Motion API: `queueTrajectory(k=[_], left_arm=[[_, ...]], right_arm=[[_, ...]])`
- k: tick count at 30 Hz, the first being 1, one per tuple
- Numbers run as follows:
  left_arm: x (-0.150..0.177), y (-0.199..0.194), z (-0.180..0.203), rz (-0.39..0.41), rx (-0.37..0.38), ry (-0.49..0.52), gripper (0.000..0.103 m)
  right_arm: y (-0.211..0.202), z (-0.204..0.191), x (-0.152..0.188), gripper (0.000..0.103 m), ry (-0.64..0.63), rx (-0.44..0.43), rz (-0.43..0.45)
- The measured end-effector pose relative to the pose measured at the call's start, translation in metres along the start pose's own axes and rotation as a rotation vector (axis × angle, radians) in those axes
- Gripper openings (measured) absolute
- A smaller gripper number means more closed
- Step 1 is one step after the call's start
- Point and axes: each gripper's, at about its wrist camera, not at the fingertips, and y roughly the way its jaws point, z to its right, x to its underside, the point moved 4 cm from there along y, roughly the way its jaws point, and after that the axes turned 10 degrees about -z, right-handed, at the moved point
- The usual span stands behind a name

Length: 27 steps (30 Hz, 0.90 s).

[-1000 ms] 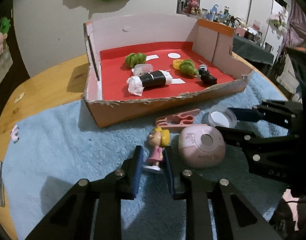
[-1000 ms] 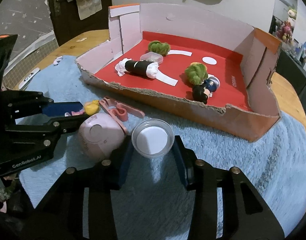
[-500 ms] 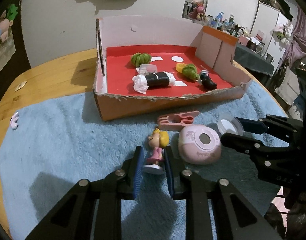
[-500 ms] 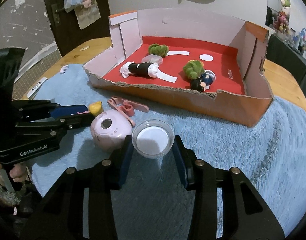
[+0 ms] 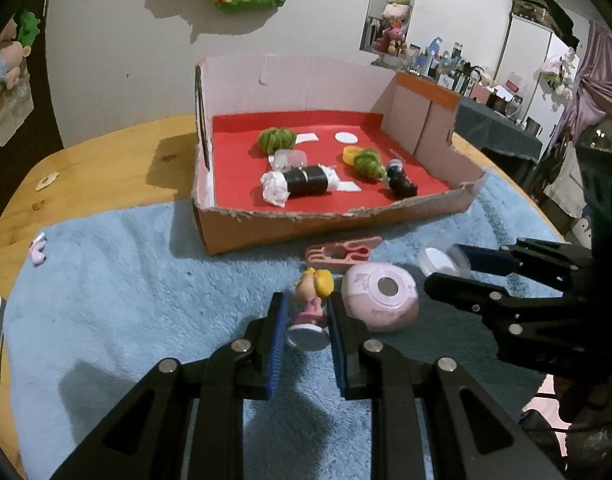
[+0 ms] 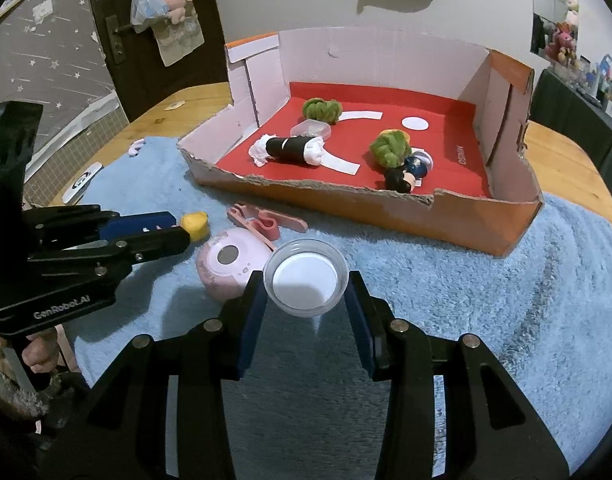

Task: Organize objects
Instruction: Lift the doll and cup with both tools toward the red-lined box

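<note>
In my left claw (image 5: 305, 326) I hold a small figurine (image 5: 312, 298), a blonde doll in a pink dress on a round white base. The blue pads clench its base and legs from both sides, and it stands upright just above the blue fleece mat (image 5: 118, 292) on the tabletop (image 5: 94, 160). It looks like light, hard plastic, stiff and a little slick, top-heavy at the head, so low on the base is the sensible place to take it.

My right claw (image 6: 306, 284) is closed on a shallow round clear dish (image 6: 306, 276) with a white bottom, one pad on each side of its rim. It seems thin, light and smooth; I judge that squeezing harder could flex it or make it pop out.

Beside both claws, on the mat, sit a pink rounded gadget (image 5: 380, 298) and a pink clip (image 5: 340, 250). Beyond them stands an open cardboard box (image 6: 386, 208) with a red floor, already holding green fuzzy bundles, a black roll with white ends, a small clear tub and a dark figure
</note>
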Motion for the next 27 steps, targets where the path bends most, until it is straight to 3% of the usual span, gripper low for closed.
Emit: queueTrajectory(k=[27], left_arm=[[-0.009, -0.050, 0.012, 0.092, 0.016, 0.030, 0.021]], right_arm=[[-0.033, -0.012, -0.005, 0.039, -0.006, -0.029, 0.057]])
